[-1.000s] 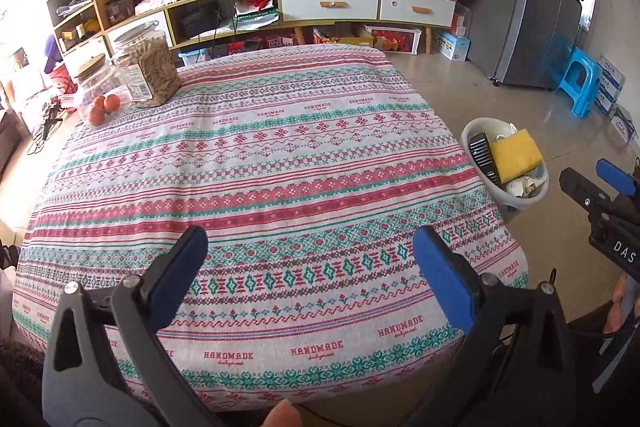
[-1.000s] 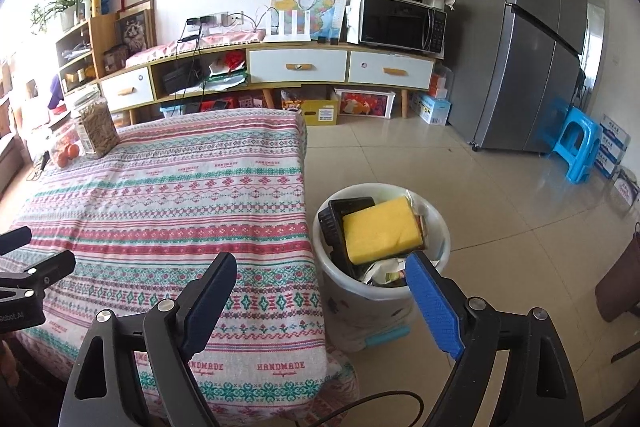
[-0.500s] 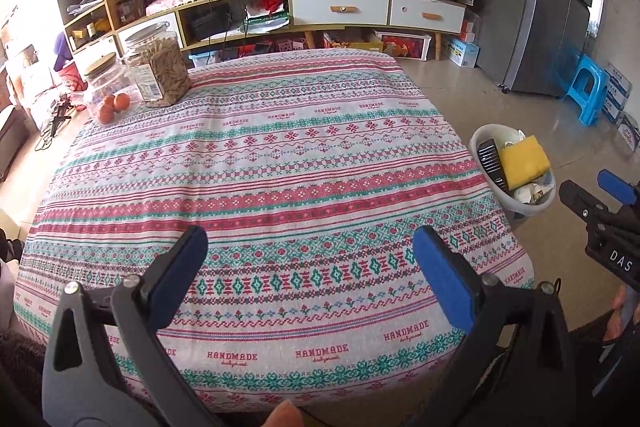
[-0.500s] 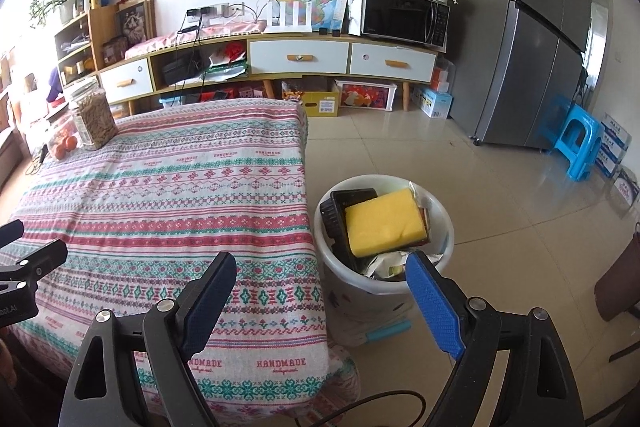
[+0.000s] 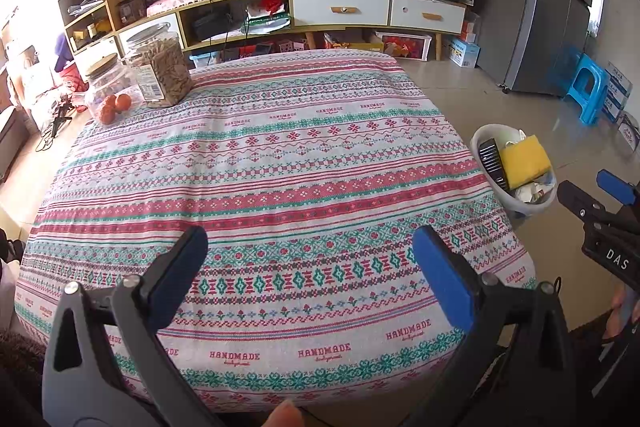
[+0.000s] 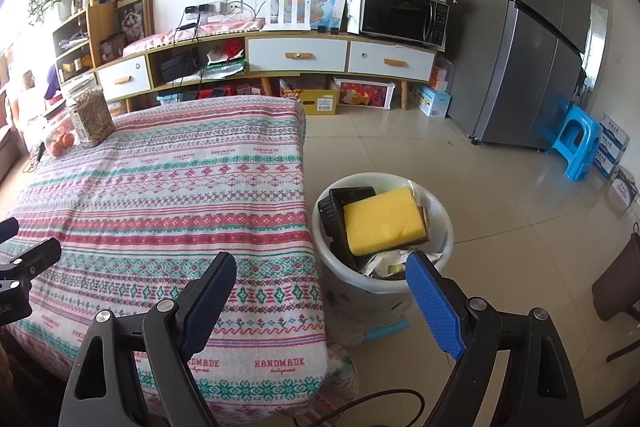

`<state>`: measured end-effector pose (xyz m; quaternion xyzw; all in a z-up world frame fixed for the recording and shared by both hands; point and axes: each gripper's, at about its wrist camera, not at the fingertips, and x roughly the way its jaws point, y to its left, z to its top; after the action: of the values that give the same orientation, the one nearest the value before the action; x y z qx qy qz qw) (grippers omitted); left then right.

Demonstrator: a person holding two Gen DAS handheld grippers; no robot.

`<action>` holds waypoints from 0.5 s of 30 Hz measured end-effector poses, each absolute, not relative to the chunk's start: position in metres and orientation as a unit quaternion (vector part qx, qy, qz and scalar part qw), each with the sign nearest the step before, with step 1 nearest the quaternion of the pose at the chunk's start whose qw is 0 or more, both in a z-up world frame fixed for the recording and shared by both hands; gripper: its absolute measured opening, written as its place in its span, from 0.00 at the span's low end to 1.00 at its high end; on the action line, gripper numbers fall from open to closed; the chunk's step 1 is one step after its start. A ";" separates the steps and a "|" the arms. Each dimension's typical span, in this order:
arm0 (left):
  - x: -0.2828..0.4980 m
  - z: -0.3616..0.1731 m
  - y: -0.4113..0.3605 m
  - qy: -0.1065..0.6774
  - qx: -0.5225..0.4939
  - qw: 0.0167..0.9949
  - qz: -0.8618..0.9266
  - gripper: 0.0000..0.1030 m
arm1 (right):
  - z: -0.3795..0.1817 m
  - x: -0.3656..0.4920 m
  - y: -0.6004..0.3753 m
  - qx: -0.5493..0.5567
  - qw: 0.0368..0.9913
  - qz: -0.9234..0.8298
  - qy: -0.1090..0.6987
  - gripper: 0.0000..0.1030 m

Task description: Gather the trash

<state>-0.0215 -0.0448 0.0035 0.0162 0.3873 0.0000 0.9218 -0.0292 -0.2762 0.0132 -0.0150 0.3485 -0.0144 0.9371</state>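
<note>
My left gripper (image 5: 310, 263) and right gripper (image 6: 320, 291) both hover with fingers wide, holding nothing. The trash bin (image 6: 438, 227) sits full on the floor, right of the cloth-covered bench (image 5: 280, 163).

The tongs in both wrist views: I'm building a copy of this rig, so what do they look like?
Each pair of tongs, left and right, has two black plastic fingers shaped like clamp arms with silver rivets and triangular cut-outs, tipped with blue textured pads. In the left wrist view the right tongs' body bears white lettering, "DAS". A black cable loops below the right tongs.
</note>
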 end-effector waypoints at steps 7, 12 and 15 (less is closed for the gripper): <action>-0.023 0.003 -0.046 0.384 0.016 0.923 0.000 0.99 | 0.013 -0.029 -0.275 -0.019 0.938 -0.013 0.346 0.86; -0.024 0.002 -0.048 0.386 0.020 0.922 -0.001 0.99 | 0.013 -0.029 -0.275 -0.019 0.938 -0.012 0.347 0.86; -0.024 0.002 -0.049 0.388 0.022 0.922 -0.002 0.99 | 0.013 -0.029 -0.275 -0.019 0.938 -0.013 0.346 0.86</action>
<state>-0.0237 -0.0488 0.0015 0.0215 0.3877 -0.0022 0.9215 -0.0294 -0.2754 0.0130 -0.0187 0.3462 -0.0126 0.9379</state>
